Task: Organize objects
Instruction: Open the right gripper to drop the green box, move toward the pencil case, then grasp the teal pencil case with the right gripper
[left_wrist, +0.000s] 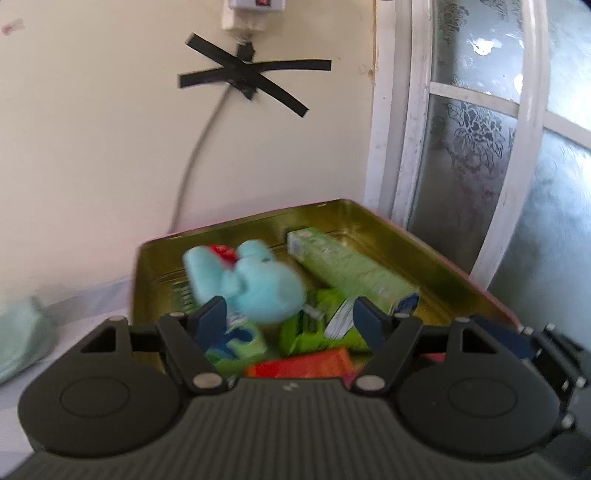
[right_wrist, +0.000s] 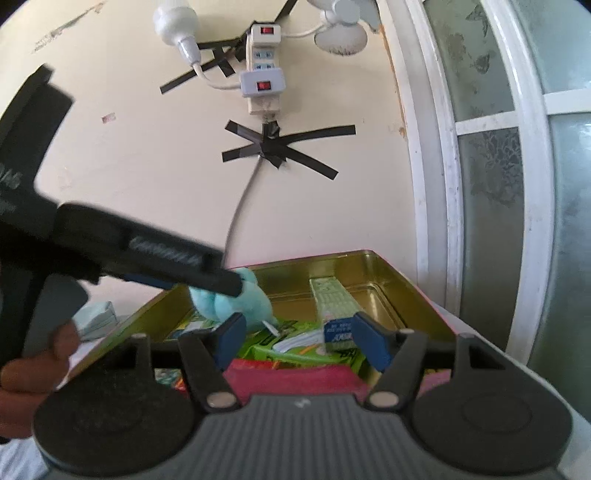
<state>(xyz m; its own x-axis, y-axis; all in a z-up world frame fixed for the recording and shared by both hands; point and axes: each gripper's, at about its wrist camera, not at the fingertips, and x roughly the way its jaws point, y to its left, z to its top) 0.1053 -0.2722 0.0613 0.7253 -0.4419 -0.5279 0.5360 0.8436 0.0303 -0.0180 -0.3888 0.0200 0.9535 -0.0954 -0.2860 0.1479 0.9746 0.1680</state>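
A gold metal tin (left_wrist: 373, 218) with pink outer walls stands against the wall. In it lie a light blue plush toy (left_wrist: 255, 288), a long green toothpaste box (left_wrist: 343, 269), green packets (left_wrist: 317, 325) and a red-orange packet (left_wrist: 303, 363). My left gripper (left_wrist: 290, 314) is open just above the tin, with the plush beyond its fingertips, not gripped. My right gripper (right_wrist: 297, 334) is open over the tin's near edge (right_wrist: 295, 380). In the right wrist view the left gripper's arm (right_wrist: 147, 254) reaches over the plush (right_wrist: 236, 299), and the toothpaste box (right_wrist: 332, 306) lies at the right.
A taped cable (right_wrist: 243, 199) runs down the cream wall from a power strip (right_wrist: 262, 70). A white-framed frosted window (right_wrist: 498, 184) stands to the right. A pale green cloth (left_wrist: 18, 332) lies left of the tin. A hand (right_wrist: 33, 373) holds the left gripper.
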